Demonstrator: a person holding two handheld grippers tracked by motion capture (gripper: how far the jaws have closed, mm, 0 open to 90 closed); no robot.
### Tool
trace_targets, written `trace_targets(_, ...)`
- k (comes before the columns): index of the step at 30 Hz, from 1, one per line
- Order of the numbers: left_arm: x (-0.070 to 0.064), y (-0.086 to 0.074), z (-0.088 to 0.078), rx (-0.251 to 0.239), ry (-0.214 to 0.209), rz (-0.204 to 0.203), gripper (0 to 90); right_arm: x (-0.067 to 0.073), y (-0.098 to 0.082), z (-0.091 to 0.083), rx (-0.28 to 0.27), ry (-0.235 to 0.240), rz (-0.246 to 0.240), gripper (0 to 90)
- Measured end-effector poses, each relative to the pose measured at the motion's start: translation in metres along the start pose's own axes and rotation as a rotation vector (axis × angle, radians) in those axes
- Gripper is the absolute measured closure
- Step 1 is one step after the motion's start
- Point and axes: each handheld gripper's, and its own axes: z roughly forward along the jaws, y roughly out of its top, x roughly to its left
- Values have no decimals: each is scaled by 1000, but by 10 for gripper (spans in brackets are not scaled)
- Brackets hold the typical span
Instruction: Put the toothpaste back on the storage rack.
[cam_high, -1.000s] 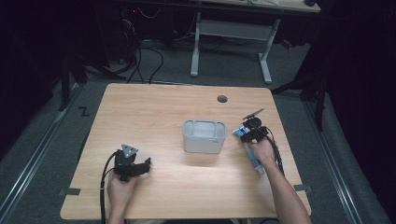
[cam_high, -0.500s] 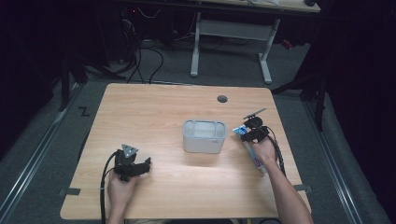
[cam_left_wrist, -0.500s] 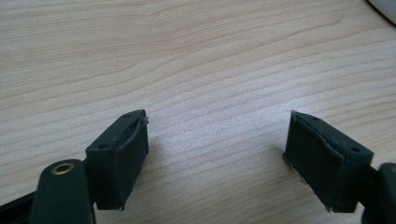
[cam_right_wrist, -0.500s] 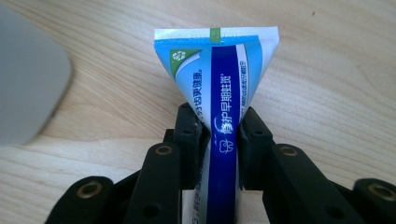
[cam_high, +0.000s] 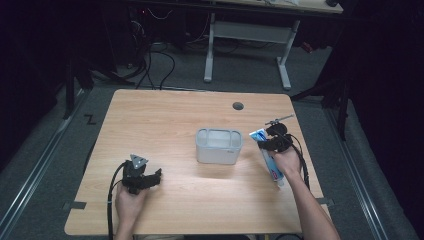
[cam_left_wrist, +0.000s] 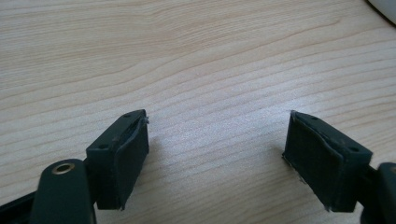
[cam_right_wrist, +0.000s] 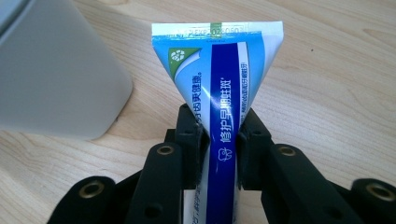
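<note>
Shifted a little since a sec ago: right claw (cam_high: 270, 141) w/ toothpaste tube (cam_high: 269, 156) now slightly lower & closer to person's side of counter (cam_high: 165, 117), tube's crimped end tipped toward the bin. Left claw (cam_high: 146, 176) unmoved near front-left, resting low over bare wood, jaws spread wide, nothing btwn them (clear in left gripper view). Right claw clamped on the tube: in right gripper view, jaws pinch the blue-and-white body below the flat crimped end (cam_right_wrist: 217, 29), which fans out ahead of the pads. Tube held just right of the translucent plastic bin (cam_high: 219, 145), which sits mid-counter; from high view, tube seems raised off the wood at the crimp end, cap end trailing back under the hand, can't tell if touching. Round grommet hole (cam_high: 238, 106) farther back, well apart. Handling, as a guess: light, soft-walled, glossy so prob. a bit slippery; squeezes & deforms under pressure, so firm-not-hard grip. Best hold likely across the flat width near the crimp or mid-body, as now; near the cap prob. fatter & rounder, more apt to slip or roll. No breakage risk, but a hard pinch could push paste toward the cap.
</note>
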Motion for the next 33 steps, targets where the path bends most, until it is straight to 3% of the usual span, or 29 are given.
trace_targets(10, 0, 0, 0, 0, 0, 1, 223, 6, 7, -8, -62, 48, -23, 745)
trace_targets(21, 0, 0, 0, -2, -2, 0, 229, 14, -2, -39, -162, 87, -32, 744)
trace_targets(33, 0, 0, 0, -2, -2, 2, 232, 14, 5, -57, -242, 143, -56, 742)
